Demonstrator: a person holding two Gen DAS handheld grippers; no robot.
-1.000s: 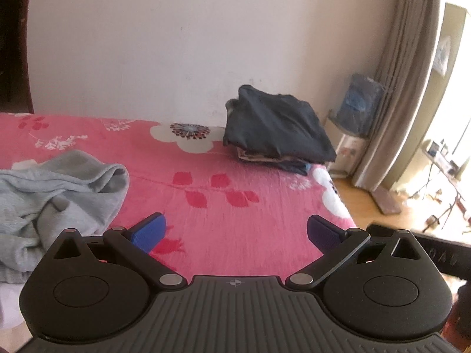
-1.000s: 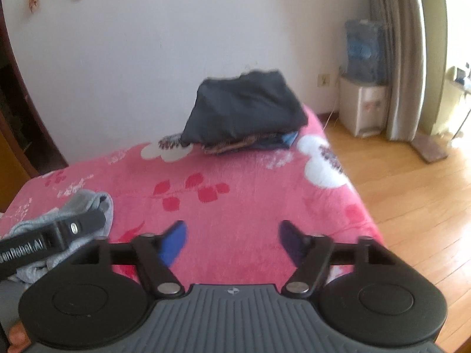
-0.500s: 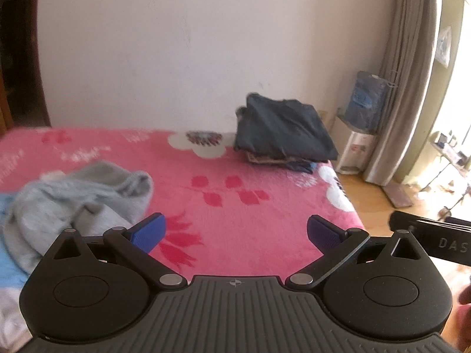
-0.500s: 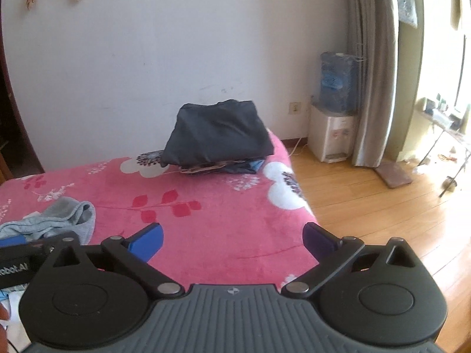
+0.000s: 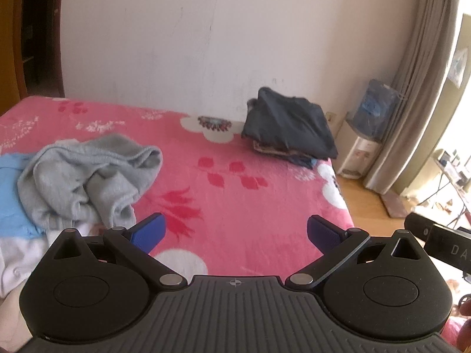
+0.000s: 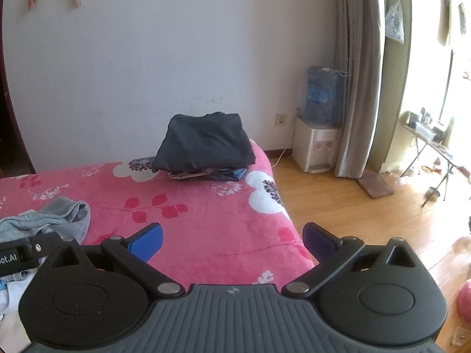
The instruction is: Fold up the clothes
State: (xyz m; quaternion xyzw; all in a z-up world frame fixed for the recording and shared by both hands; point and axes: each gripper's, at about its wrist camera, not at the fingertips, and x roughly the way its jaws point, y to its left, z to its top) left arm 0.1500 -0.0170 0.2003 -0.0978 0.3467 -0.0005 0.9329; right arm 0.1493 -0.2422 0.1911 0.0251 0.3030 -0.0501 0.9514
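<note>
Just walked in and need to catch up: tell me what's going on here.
A person is folding clothes on a bed with a pink floral blanket, holding a claw in each hand. Right now neither grips anything: the left claw is open over bare blanket, and the right claw has just been opening and is empty too. A folded stack topped by a dark garment sits at the far corner. A crumpled grey garment lies unfolded at the left, on top of light blue and white clothing.

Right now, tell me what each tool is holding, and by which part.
Nothing is held. The left tool and the right tool both stand open over the pink blanket, with no cloth between their fingers.
</note>
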